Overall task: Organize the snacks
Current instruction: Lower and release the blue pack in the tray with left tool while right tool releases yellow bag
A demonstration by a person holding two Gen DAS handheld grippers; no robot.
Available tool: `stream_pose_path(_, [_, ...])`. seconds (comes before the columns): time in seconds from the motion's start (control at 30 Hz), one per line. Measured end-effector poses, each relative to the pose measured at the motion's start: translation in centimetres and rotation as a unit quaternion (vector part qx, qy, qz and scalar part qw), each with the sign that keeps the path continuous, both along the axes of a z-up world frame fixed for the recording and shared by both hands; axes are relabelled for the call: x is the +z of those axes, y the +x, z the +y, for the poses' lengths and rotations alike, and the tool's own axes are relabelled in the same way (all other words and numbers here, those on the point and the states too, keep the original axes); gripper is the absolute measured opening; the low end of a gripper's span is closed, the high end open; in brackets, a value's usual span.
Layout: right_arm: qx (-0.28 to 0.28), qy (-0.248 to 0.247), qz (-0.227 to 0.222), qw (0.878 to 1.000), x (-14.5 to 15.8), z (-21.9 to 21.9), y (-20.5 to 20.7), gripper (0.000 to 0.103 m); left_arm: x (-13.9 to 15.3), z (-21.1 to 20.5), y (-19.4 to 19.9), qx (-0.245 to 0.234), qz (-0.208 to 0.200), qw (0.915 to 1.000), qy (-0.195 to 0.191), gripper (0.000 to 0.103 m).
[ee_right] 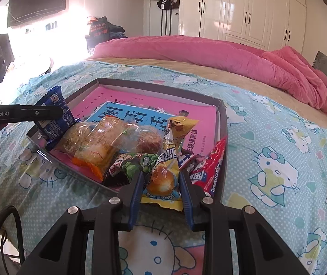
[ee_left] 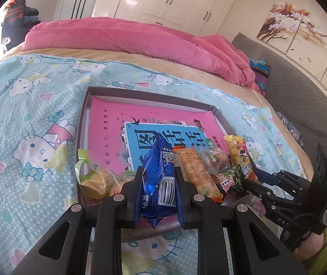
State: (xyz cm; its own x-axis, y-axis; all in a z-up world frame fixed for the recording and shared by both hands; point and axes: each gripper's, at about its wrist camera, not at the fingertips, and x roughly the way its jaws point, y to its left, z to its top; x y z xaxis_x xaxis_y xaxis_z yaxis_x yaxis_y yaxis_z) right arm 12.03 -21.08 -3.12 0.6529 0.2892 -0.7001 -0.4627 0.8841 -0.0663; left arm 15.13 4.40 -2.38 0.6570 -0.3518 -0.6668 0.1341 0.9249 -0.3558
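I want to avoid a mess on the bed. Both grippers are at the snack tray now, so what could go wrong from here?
1. The left gripper pinches the blue packet by its thin crinkled edge; it might slip out when moved.
2. The right gripper closes around the yellow packet at the tray's near edge; pulling could drag the red packet leaning there onto the bedsheet.
3. The snacks are crowded at one end; lifting one may disturb its neighbours.

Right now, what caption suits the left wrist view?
Jaws pinch a blue snack packet above a snack-filled tray.
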Motion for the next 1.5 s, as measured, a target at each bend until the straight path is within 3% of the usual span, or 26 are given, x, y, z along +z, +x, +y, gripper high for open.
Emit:
stream_pose_path(0.77, [-0.002,0.027,-0.002,1.000,-0.5,-0.1,0.7,0.033,0.1,0.1,0.1,0.008,0.001,0.9999,0.006,0.027])
stream_pose_path(0.93, [-0.002,0.029,-0.004,1.000,-0.5,0.0,0.7,0.033,0.6,0.3,-0.1,0.019,-0.008,0.9996,0.017,0.045])
stream_pose_path(1.5, [-0.005,0.030,-0.017,0.999,-0.1,0.0,0.3,0.040,2.0,0.5,-0.6,0.039,-0.034,0.9977,0.043,0.063])
